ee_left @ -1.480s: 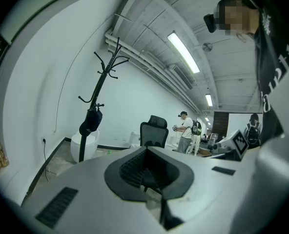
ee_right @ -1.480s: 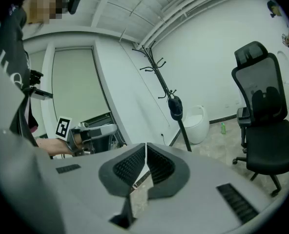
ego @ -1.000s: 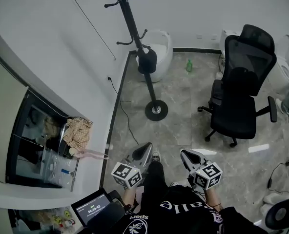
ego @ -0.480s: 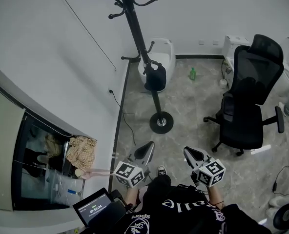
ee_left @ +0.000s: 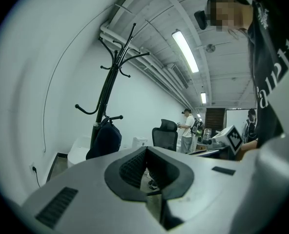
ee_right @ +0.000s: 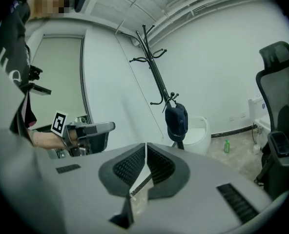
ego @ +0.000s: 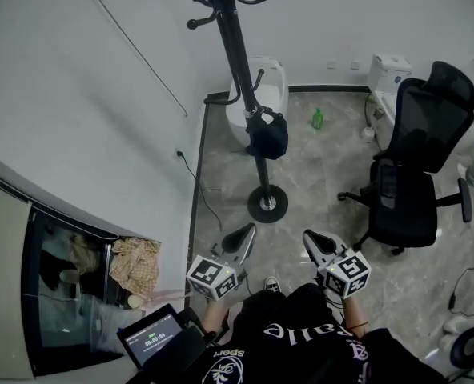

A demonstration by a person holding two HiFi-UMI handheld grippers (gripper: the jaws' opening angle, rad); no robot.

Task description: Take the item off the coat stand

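- While the person stands well short of the coat stand [ego: 239, 62], the dark cap [ego: 269, 134] hangs from one of its low hooks. It sits close against the pole and above the round base [ego: 267, 205].
- Left gripper [ego: 243, 234]: the fingers are pressed together with nothing between them, as the left gripper view shows.
- Right gripper [ego: 311, 238]: the fingers are likewise pressed together and empty.
- Governing relation: the cap lies ahead of and above both pairs of fingers, well apart from them, with bare floor [ego: 317, 182] between.
- In the head view the cap sits between the lines of the two grippers, slightly toward the left one. I judge neither gripper clearly nearer.
- Long axis: the cap hangs near upright, parallel to the pole, on the side facing the office chair [ego: 413, 174].
- Assessment: the reach has not begun. Whichever gripper goes must close the gap to the stand and spread its fingers. It would likely take the cap across its narrow width and lift it up and off the hook.
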